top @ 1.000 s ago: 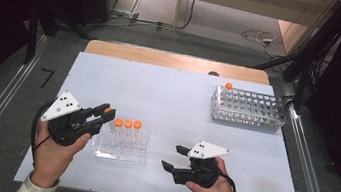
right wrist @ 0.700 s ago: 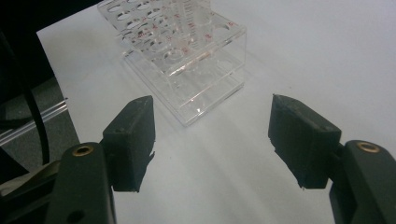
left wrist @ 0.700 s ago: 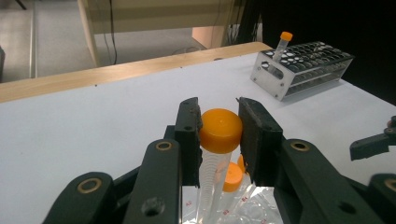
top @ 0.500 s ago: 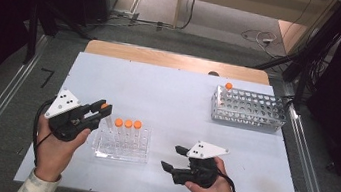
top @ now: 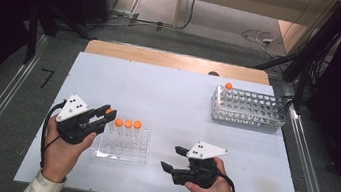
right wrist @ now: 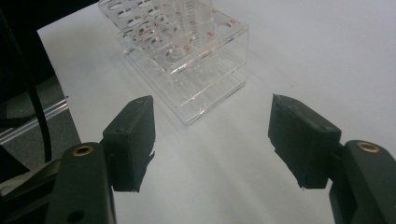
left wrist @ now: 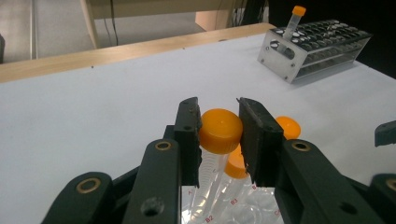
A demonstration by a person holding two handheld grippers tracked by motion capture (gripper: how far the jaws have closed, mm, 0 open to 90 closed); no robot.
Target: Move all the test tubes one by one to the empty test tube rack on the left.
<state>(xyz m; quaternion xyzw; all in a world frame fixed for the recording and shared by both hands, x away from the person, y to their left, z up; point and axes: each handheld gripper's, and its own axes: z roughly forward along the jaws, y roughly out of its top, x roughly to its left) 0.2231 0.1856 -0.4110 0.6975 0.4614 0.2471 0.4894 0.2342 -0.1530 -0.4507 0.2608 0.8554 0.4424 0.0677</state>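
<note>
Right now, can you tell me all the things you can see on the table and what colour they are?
Table: one, white, with a wooden strip along its far edge.
Clear rack: one, see-through, near left.
Orange-capped tubes: three at the clear rack; the left gripper grips the leftmost one's cap.
Metal rack: one, silvery, far right.
Lone tube: one, orange cap, in the metal rack's far-left corner.
Left gripper: black, shut on a tube cap.
Right gripper: black, open, near edge.

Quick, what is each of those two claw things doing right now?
Left gripper: closed on the orange cap of a tube in the clear rack.
Right gripper: open, holding nothing.
</note>
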